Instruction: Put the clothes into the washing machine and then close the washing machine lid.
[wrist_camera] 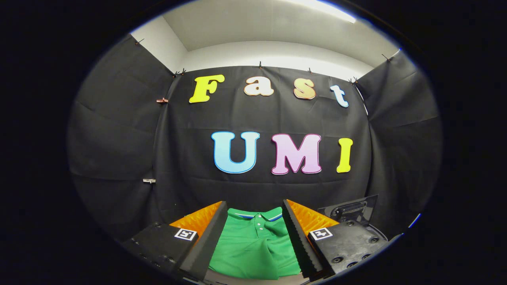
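**Green polo waits between spread fingers**

Green folded polo shirt lies between the gripper fingers, jaws spread wide and touching nothing. Off to the right, beyond the right finger, a dark raised lid stands tilted.

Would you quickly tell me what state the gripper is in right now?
Gripper: open, holding nothing; the green polo shirt lies between and just ahead of its spread fingers, with neither finger visibly pressing on it.
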The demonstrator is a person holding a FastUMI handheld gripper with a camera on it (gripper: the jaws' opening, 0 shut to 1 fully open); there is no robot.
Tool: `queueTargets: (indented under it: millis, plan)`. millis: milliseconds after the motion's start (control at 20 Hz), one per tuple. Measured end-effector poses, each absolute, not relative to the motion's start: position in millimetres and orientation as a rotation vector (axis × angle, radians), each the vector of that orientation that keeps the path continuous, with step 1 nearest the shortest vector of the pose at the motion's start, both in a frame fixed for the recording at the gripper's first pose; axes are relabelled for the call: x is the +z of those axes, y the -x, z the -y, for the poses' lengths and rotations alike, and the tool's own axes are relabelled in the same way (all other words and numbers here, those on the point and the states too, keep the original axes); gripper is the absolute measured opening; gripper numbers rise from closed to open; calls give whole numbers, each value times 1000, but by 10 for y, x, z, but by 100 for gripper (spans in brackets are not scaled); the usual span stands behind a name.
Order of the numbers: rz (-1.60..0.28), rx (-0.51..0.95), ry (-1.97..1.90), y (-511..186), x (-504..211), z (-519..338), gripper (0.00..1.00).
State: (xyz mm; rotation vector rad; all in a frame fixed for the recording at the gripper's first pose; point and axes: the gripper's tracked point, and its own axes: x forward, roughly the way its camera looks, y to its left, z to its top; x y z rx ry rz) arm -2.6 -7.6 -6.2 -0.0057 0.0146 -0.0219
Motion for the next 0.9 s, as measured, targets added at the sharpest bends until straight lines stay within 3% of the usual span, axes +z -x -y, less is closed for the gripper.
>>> queueTargets:
  millis: [600, 900]
  plan:
    - [-74, -21, 40, -197, -167, 214, 88]
    - [-251, 21, 52, -549, -492, 197, 88]
